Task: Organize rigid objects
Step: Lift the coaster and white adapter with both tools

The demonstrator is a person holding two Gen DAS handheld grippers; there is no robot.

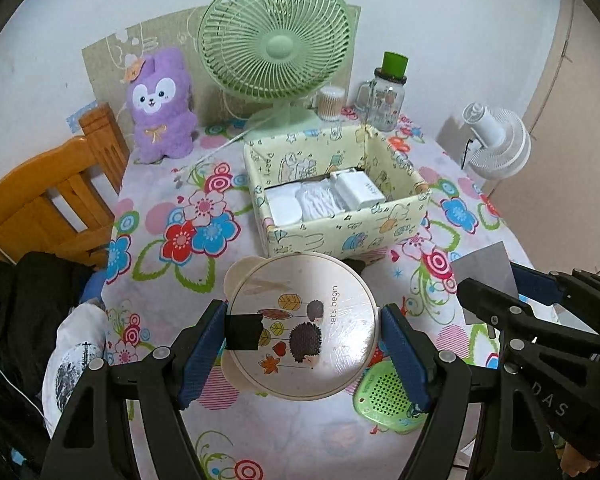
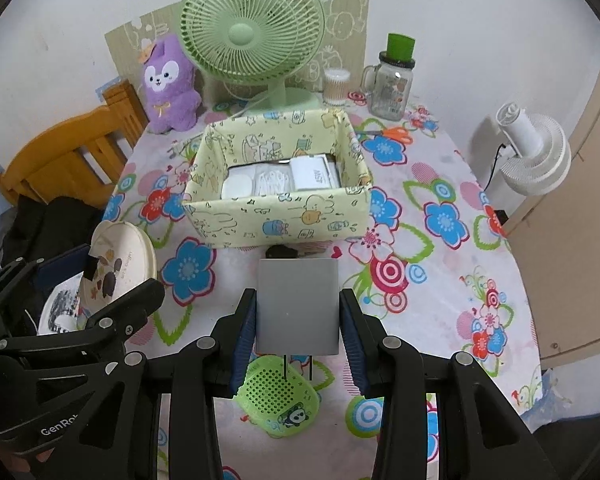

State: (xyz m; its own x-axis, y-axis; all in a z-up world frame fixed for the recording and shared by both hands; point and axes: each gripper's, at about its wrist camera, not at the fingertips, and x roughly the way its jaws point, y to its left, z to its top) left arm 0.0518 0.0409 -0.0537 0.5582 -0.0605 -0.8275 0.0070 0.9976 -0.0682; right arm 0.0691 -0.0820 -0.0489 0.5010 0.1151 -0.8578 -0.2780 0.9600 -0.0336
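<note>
Here the left gripper clamps a round glossy lid

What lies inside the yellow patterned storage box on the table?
Inside the storage box: a round white case, a white cable bundle and a white box. The front wall hides their lower parts and whatever lies beneath.

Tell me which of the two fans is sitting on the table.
The green fan, standing behind the patterned box. The white fan stands beyond the table's right edge, off it.

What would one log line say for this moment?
left tongs: grip round tin | right tongs: grip grey block | storage box: ahead, part-filled
</note>
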